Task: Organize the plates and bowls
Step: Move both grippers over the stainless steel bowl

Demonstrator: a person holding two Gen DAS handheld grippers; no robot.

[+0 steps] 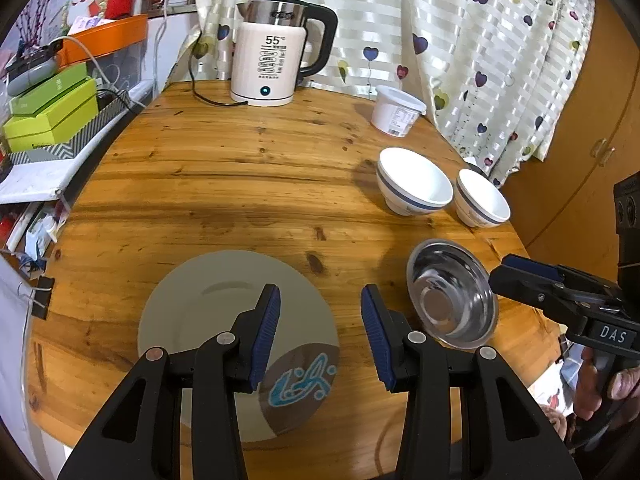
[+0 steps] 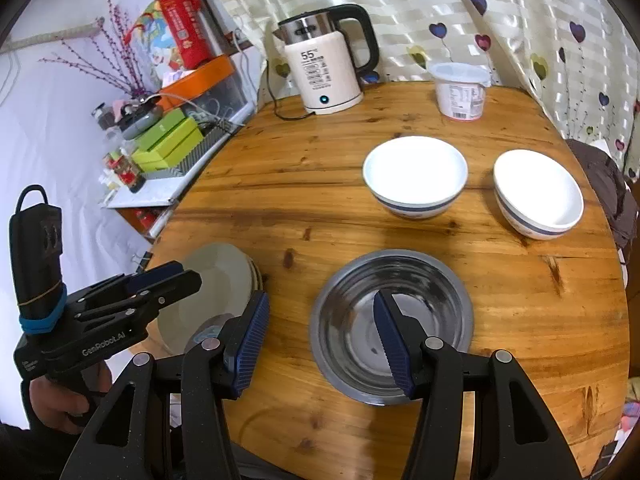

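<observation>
Both hand-held grippers, left (image 1: 320, 332) and right (image 2: 320, 340), are spread, nothing gripped; plates (image 1: 208, 312) are stacked, bowls (image 2: 416, 176) remain unstacked.

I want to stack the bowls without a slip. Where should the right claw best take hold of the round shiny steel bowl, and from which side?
Probably grip the thin rim of the round shiny steel bowl on its near side, coming from above, one finger inside and one outside. It stands upright with shallow, sloping walls, too wide to span. The right claw hangs open over that edge.
</observation>
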